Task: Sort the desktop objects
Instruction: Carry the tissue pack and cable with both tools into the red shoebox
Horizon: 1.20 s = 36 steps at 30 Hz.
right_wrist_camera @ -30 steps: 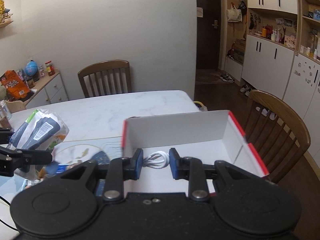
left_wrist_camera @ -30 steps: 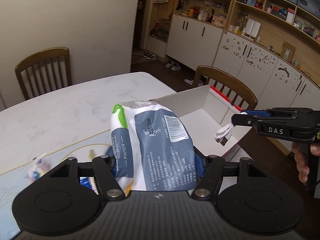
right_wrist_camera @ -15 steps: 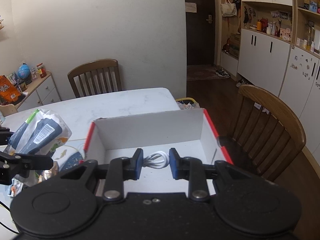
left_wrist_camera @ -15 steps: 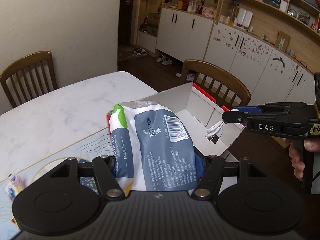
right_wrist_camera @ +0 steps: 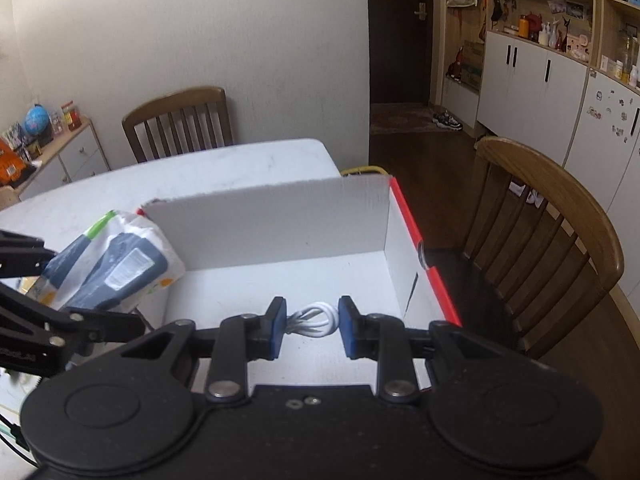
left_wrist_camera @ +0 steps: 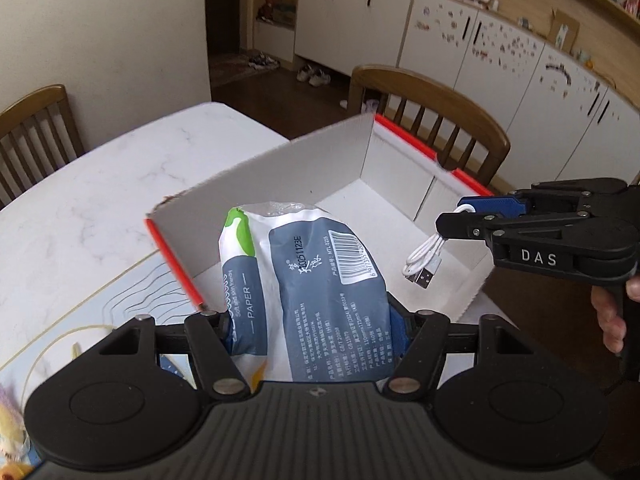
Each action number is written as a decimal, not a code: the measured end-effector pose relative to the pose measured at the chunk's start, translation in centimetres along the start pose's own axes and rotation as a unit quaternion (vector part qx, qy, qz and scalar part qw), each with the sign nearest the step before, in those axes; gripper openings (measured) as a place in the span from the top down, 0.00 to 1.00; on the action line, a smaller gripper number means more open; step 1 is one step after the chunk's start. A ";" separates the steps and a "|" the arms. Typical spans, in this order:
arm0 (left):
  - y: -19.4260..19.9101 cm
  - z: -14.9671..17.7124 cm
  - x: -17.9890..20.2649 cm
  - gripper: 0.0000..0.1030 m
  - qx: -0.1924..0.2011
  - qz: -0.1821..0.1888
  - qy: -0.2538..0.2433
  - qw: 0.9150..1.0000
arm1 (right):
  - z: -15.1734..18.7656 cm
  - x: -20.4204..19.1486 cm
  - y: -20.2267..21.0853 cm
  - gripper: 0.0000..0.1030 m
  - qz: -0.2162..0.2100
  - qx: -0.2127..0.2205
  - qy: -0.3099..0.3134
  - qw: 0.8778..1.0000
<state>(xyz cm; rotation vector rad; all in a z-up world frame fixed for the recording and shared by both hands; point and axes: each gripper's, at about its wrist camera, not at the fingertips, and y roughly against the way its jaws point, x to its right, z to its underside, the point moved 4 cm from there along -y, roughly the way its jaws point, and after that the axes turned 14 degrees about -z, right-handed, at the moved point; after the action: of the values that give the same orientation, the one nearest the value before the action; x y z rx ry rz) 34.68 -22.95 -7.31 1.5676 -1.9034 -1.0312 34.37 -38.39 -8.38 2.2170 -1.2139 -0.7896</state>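
Over the box (left_wrist_camera: 404,184) we carry both loads for dropping: left gripper (left_wrist_camera: 316,320) clamps the tissue pack (left_wrist_camera: 320,280) at 12 o'clock, right gripper (right_wrist_camera: 313,326) pinches the coiled cable (right_wrist_camera: 314,320).

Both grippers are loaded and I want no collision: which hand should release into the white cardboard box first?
Right, probably. The right gripper holds the coiled white USB cable well inside the white cardboard box; the left gripper's tissue pack sits only over the near edge.
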 end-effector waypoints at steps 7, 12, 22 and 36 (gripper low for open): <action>-3.1 -0.7 1.5 0.37 -0.023 0.000 -0.037 0.999 | 0.7 1.0 -2.1 0.74 0.003 -0.021 0.004 1.000; -5.5 -0.9 2.1 0.37 -0.049 0.012 -0.058 0.997 | 1.0 1.6 -3.7 0.74 0.003 -0.042 0.010 0.999; -9.5 -1.0 2.6 0.37 -0.097 0.009 -0.094 0.991 | 1.6 3.0 -6.4 0.74 0.006 -0.083 0.014 0.996; -11.4 -1.4 3.5 0.37 -0.129 0.013 -0.118 0.984 | 2.3 3.9 -7.5 0.74 0.005 -0.108 0.002 0.994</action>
<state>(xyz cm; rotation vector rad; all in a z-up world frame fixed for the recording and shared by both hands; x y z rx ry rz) 41.91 -27.42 -15.79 1.3182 -1.8441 -1.4426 38.82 -38.43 -15.88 2.0356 -1.0814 -0.8690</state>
